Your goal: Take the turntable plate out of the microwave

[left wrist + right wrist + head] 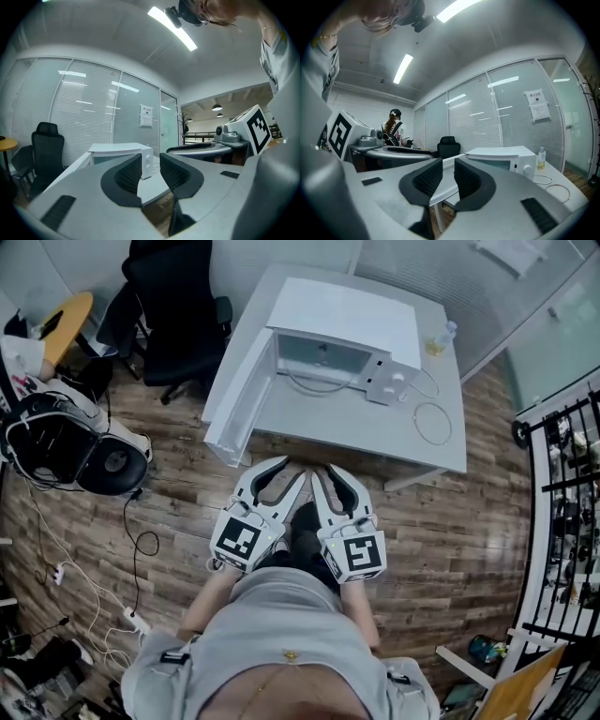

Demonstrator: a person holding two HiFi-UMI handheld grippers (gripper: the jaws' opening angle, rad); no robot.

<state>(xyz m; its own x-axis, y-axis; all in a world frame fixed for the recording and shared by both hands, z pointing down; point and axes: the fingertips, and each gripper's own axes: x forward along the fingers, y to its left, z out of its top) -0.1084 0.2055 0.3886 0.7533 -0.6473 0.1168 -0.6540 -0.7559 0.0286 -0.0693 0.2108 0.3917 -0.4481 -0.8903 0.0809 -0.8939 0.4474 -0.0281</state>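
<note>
Near the body, left gripper (284, 476) and right gripper (335, 480) are held slightly parted, nothing grasped. Beyond, on the table (375, 427), the microwave (342, 313) is best approached squarely. Its door (323, 357), seemingly shut, must be opened first, the plate presumably hidden inside.

Office: glass partition walls (487, 122) with blinds (89, 117), black swivel chair (173, 310), white bench (375, 432), ceiling strip lights (172, 29).
</note>
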